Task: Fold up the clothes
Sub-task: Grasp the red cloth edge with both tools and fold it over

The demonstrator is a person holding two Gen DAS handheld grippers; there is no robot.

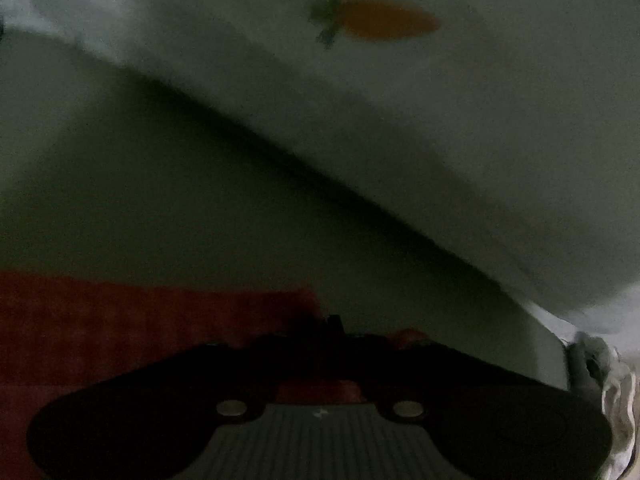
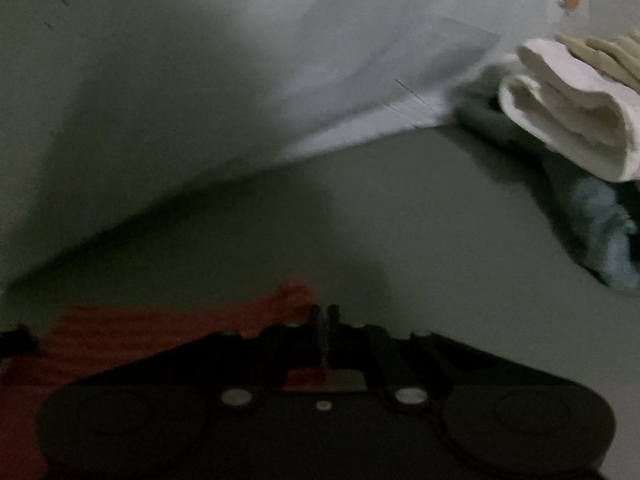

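Observation:
A red garment (image 1: 140,328) lies low in the left wrist view and runs under my left gripper (image 1: 335,322), whose fingers stand together on its edge. In the right wrist view the same red cloth (image 2: 120,332) reaches my right gripper (image 2: 325,314), whose two dark fingers are closed on its corner. Both views are dim and blurred. A white sheet printed with an orange carrot (image 1: 384,20) fills the space above and behind the red cloth.
A stack of folded white and beige cloths (image 2: 572,112) sits at the right in the right wrist view, on a blue towel (image 2: 600,232). The white carrot-print sheet (image 2: 320,60) drapes across the back. Crumpled pale fabric (image 1: 616,392) lies at the lower right in the left wrist view.

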